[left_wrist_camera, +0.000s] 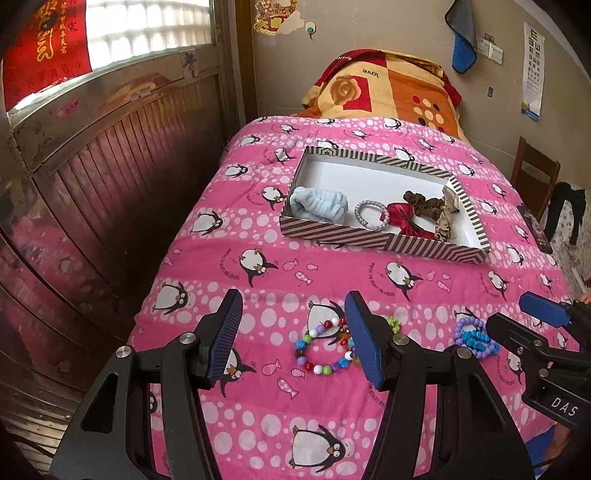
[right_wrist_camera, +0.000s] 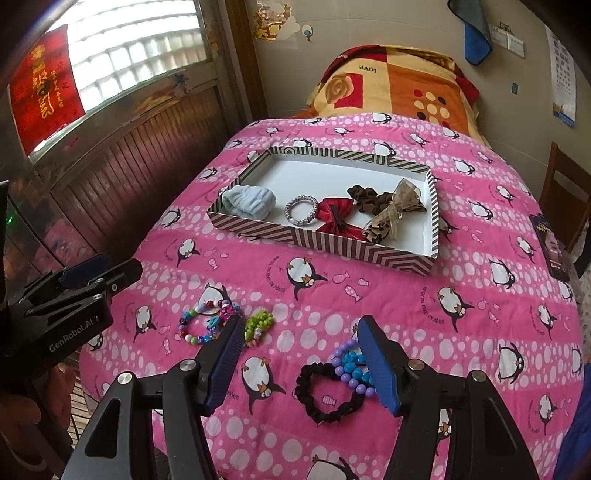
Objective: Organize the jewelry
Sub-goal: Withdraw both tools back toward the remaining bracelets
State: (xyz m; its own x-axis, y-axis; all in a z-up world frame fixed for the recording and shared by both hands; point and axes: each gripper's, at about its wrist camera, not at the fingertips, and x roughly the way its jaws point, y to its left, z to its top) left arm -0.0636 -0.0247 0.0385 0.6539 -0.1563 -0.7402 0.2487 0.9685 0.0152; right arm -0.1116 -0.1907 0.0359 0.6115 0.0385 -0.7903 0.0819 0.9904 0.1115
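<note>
Jaws apart; striped box (right_wrist_camera: 354, 254) (scrunchies (right_wrist_camera: 371, 201) inside)

Pink penguin bedspread (left_wrist_camera: 332, 406), wood-panelled wall (left_wrist_camera: 110, 177), bright window (left_wrist_camera: 147, 26)

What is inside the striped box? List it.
The striped box holds a light blue headband, silver bracelet, red bow clip, brown scrunchie and leopard-print bow. Its near wall hides the floor strip just behind it.

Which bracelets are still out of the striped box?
Several: the multicolor bead bracelet, green one, purple-blue beads and black scrunchie lie on the bedspread, outside the striped box.
</note>
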